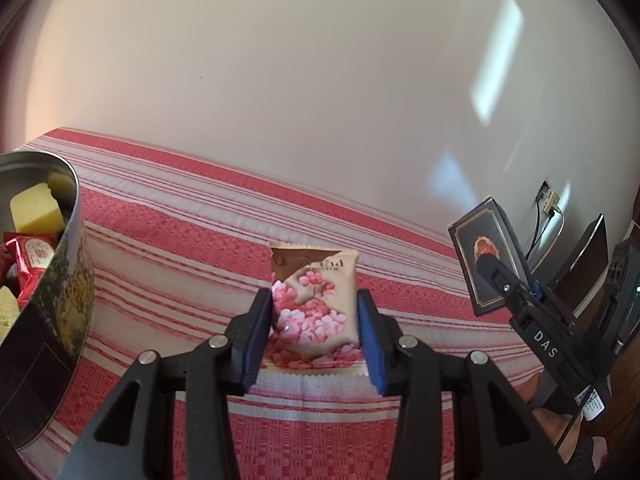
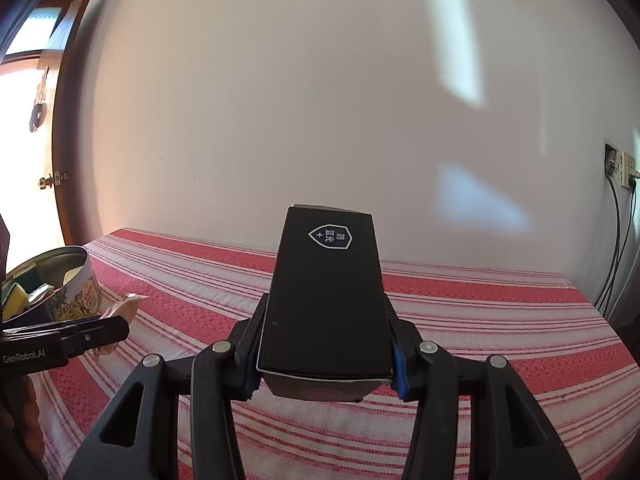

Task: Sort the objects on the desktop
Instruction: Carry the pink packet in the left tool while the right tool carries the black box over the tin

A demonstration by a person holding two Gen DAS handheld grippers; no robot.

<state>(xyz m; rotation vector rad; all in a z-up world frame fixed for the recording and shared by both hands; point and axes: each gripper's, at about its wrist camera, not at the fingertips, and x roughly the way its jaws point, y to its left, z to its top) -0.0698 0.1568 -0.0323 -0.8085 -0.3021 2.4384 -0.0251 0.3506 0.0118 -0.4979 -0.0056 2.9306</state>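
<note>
My left gripper (image 1: 315,318) is shut on a beige snack packet (image 1: 314,304) printed with pink flowers, held upright just above the red-and-white striped cloth (image 1: 192,232). In the right wrist view my right gripper (image 2: 325,344) is shut on a long black box (image 2: 326,296) with a white shield badge, lifted above the cloth. That same box (image 1: 482,254) shows at the right of the left wrist view, with the right gripper's fingers (image 1: 508,280) clamped on it. The left gripper (image 2: 86,336) and its packet (image 2: 126,306) appear at the left edge of the right wrist view.
A round decorated tin (image 1: 60,280) stands open at the left, holding yellow blocks (image 1: 34,210) and a red packet (image 1: 30,258); it also shows as the tin (image 2: 78,284) in the right wrist view. A white wall rises behind the table. Wall sockets with cables (image 2: 620,216) are at the right.
</note>
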